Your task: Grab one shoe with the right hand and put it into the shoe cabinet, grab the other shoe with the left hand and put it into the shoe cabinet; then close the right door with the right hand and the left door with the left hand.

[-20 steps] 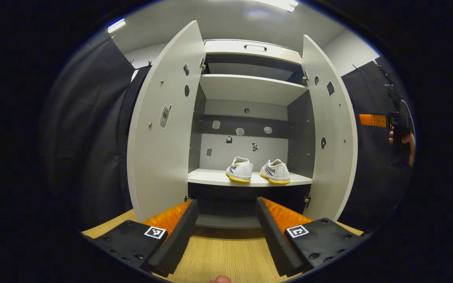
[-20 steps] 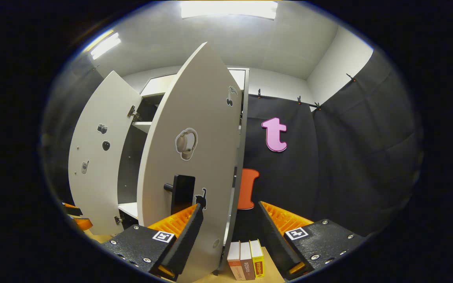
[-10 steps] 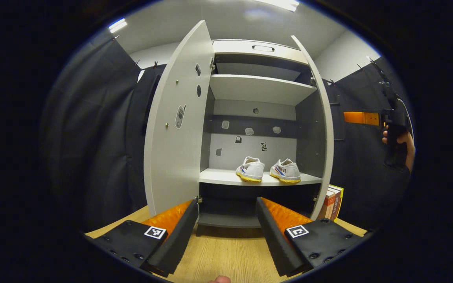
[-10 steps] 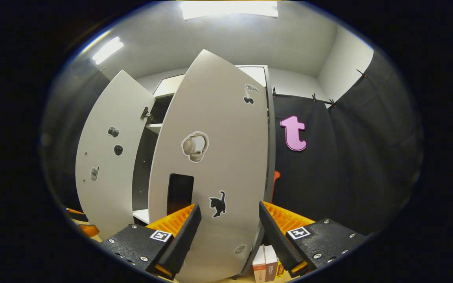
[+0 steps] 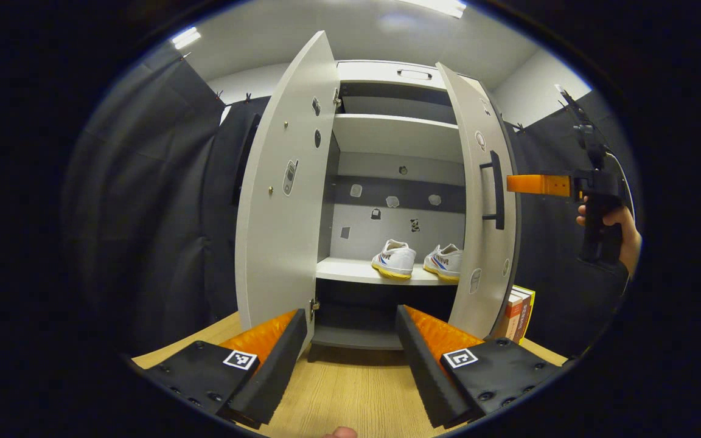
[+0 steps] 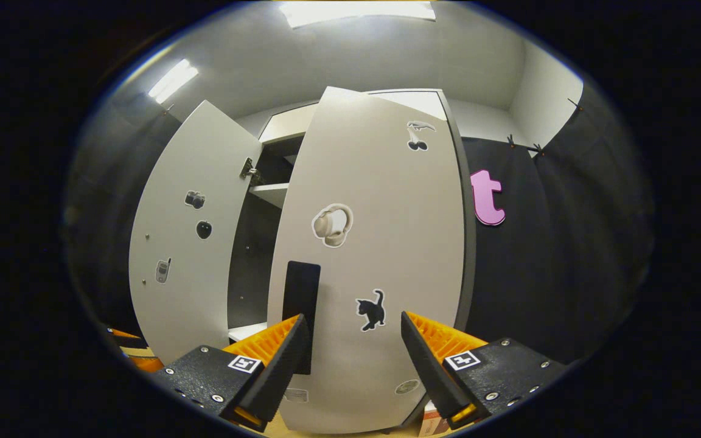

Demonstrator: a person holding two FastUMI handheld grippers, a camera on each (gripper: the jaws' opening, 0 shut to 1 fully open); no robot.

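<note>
Shoes (image 5: pixel 417 261) inside cabinet (image 5: pixel 396 131) (doors ajar)

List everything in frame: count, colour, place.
shoes: 2, white with yellow soles, side by side on the cabinet's middle shelf
shoe cabinet: 1, light grey, on the wooden table
left door: 1, grey, wide open
right door: 1, grey, black handle, partly closed
books: a few, upright, right of cabinet
table: 1, light wood
left gripper: open, empty
right gripper: open, at right door's outer face
hand: 1, holding right gripper
</note>
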